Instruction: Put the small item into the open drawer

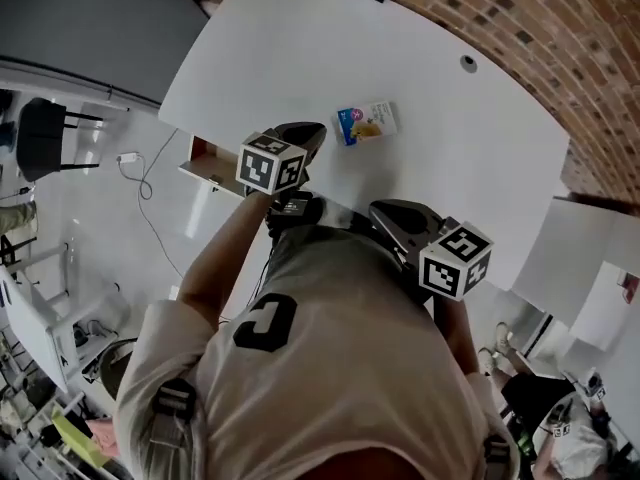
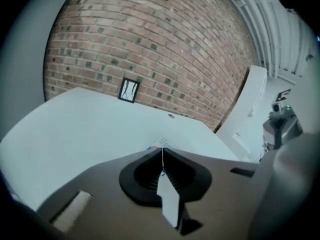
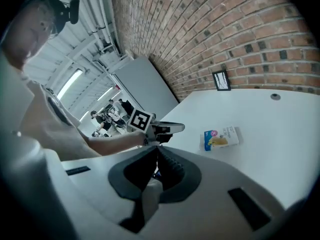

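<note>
Your left hand-held gripper (image 1: pixel 314 130), jaws together and empty, points at the small packet (image 1: pixel 366 123) just ahead on the worktop (image 1: pixel 450 168): open wide, straddle its short sides, then carry it to the open drawer (image 1: pixel 206 160) behind.

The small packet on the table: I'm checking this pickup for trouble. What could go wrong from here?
1. Both the left gripper and right gripper have shut jaws; arriving so could shove the packet across the table.
2. The packet lies flat, so a grip may slip.
3. The open drawer juts from the table's edge; a missed drop could fall past it.
</note>
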### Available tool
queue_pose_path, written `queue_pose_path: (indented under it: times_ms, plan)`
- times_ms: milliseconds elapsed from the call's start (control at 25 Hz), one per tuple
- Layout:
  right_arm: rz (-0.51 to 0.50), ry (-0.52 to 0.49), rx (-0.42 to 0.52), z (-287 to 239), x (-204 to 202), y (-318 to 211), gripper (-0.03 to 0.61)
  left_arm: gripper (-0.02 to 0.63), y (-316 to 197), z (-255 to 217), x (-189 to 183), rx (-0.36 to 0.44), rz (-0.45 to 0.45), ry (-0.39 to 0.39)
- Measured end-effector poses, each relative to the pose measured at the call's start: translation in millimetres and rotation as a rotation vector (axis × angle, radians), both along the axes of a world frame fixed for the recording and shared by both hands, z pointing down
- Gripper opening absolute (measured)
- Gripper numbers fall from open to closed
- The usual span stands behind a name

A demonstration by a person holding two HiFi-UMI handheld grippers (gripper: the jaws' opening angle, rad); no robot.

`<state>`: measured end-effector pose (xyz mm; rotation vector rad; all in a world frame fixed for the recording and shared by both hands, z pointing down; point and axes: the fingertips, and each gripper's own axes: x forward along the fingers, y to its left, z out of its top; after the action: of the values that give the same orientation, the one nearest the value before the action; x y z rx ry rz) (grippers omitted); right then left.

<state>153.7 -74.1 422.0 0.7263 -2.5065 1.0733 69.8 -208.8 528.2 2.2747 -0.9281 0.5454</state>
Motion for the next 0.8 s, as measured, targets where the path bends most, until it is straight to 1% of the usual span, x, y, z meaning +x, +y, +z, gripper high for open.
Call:
queue_pose_path:
  times_ms: [120,160,200,240,280,360,600,800]
  plan:
    - [0.063,0.016,0.001,0,8,6,0.005,0.012,-6,29,7,-0.09,-0.014,0.028]
    - [0.08,0.02,0.002,0,9,7,0.005,0.054,-6,39,9,-0.129,-0.017,0.04]
    - [0.093,0.024,0.003,1,10,9,0.005,0.164,-6,48,11,-0.171,-0.021,0.054]
    - [0.104,0.028,0.004,1,11,11,0.005,0.233,-6,56,14,-0.209,-0.025,0.064]
    - [0.114,0.03,0.005,1,12,13,0.005,0.233,-6,63,16,-0.237,-0.027,0.069]
    - [0.128,0.035,0.007,2,14,17,0.005,0.233,-7,74,21,-0.261,-0.026,0.06]
    - [0.14,0.04,0.01,2,16,22,0.005,0.232,-13,99,24,-0.285,-0.048,0.012]
    - [0.132,0.041,0.009,3,17,22,0.006,0.182,-16,109,24,-0.297,-0.055,0.007]
